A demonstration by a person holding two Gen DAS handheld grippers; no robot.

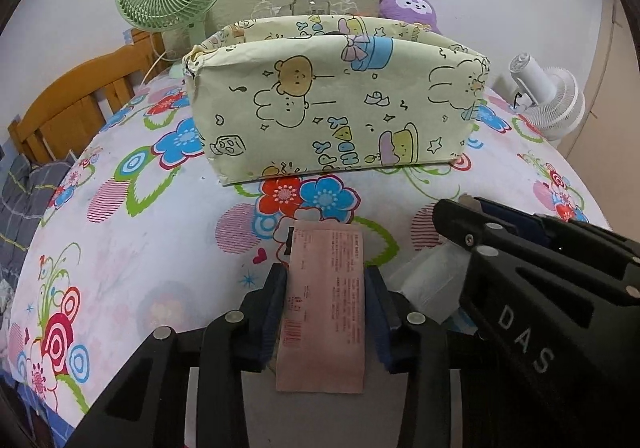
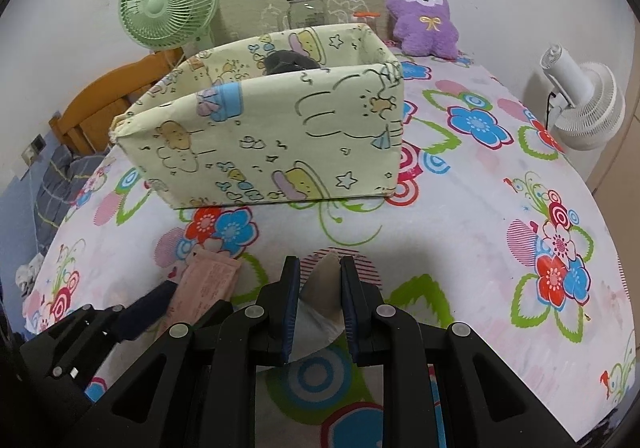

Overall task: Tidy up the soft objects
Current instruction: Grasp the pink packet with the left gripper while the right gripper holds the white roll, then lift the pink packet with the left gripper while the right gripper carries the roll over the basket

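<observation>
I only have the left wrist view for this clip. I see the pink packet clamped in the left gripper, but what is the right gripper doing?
Observer: The right gripper is shut on a soft white plastic-wrapped pack, just above the floral bedsheet.
Operator: Is anything in the cartoon-print fabric box yet?
Observer: Yes, a dark grey soft item shows above the rim inside the cartoon-print fabric box.
Operator: Does the purple plush toy have any decoration?
Observer: The purple plush toy sits behind the box and has a small yellow bow on its chest.
</observation>
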